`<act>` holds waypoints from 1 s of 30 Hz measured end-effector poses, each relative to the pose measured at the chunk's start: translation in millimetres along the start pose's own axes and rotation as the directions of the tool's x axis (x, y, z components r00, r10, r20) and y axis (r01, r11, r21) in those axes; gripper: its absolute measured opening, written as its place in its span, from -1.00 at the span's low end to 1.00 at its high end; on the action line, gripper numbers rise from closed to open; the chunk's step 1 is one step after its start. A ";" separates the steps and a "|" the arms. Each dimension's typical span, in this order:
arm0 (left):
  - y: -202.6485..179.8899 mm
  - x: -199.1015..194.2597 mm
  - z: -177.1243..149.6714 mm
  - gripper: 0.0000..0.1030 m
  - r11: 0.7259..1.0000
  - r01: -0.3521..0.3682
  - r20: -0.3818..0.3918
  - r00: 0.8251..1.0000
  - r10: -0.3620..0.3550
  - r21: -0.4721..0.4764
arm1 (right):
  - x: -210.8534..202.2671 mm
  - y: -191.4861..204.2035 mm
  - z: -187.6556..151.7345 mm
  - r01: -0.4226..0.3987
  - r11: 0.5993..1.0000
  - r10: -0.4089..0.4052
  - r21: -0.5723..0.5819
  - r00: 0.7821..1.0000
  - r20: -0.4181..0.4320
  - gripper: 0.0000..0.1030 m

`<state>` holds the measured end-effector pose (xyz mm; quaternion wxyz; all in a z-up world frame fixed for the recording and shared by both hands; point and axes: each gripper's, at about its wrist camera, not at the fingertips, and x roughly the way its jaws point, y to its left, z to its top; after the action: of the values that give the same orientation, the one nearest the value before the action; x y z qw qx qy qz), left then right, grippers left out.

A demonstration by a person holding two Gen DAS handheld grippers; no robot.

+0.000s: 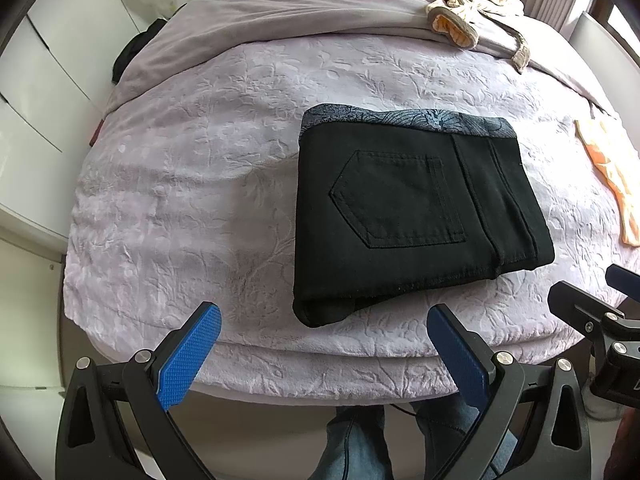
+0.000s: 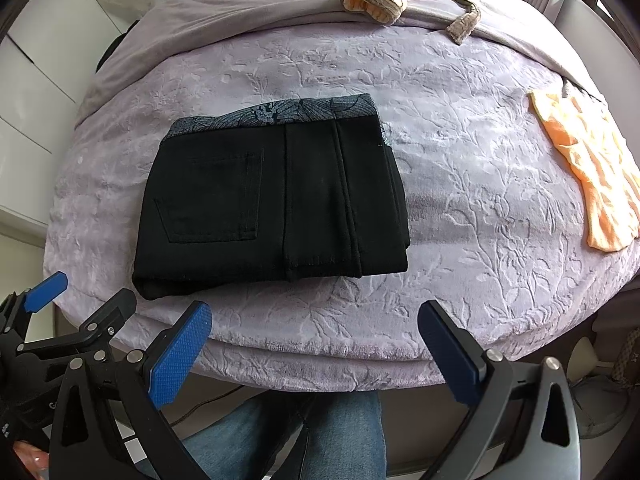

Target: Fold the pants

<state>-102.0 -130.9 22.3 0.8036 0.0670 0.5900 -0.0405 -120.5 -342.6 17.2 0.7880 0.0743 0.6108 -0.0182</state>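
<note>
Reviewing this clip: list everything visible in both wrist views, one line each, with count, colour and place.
pants: one, black with grey patterned waistband, folded flat near the bed's front edge
bedspread: one, lilac, embossed, covering the bed
blanket: one, plain mauve, across the far end of the bed
striped garment: one, cream and brown, bunched at far right
orange garment: one, orange, lying at the right edge
cabinets: white, left of the bed
left hand-held gripper: blue pads, open, empty
right hand-held gripper: blue pads, open, empty
person's legs: blue jeans, below
</note>
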 end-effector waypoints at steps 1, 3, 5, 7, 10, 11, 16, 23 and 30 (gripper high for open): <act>0.1 0.0 0.0 1.00 1.000 -0.001 0.000 1.000 0.001 0.000 | -0.1 0.2 0.3 0.000 1.000 0.000 0.000 1.000 0.000 0.99; -0.8 0.6 1.1 1.00 1.000 -0.002 0.000 1.000 0.002 -0.001 | -0.1 0.2 0.4 -0.001 1.000 0.001 -0.001 1.000 0.000 0.99; -0.7 0.5 1.2 1.00 1.000 -0.002 -0.001 1.000 0.002 -0.001 | 0.2 0.4 1.7 -0.001 1.000 0.001 -0.004 1.000 -0.001 0.99; -0.7 0.9 1.9 1.00 1.000 -0.001 -0.003 1.000 0.001 -0.003 | 0.4 0.7 2.6 0.000 1.000 0.000 -0.004 1.000 0.000 0.99; -0.3 0.8 2.3 1.00 1.000 -0.001 -0.003 1.000 0.001 -0.003 | 0.8 0.5 4.0 -0.002 1.000 0.002 -0.002 1.000 -0.002 0.99; -0.3 0.8 2.2 1.00 1.000 -0.001 -0.002 1.000 0.001 -0.003 | 1.0 0.6 4.2 -0.002 1.000 0.002 -0.002 1.000 -0.002 0.99; -0.2 2.3 3.8 1.00 1.000 0.000 -0.003 1.000 0.000 -0.005 | 1.7 0.9 4.8 -0.003 1.000 0.003 -0.001 1.000 -0.003 0.99; 0.1 4.2 5.3 1.00 1.000 0.001 -0.007 1.000 -0.001 -0.001 | 2.5 1.5 5.6 -0.004 1.000 0.004 -0.001 1.000 -0.004 0.99; 0.6 6.3 6.2 1.00 1.000 -0.001 -0.011 1.000 0.001 0.004 | 3.7 3.3 6.8 0.003 1.000 -0.003 -0.005 1.000 -0.005 0.99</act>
<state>-94.2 -131.2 18.1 0.8001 0.0692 0.5944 -0.0407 -112.6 -340.0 15.6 0.7868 0.0716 0.6128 -0.0178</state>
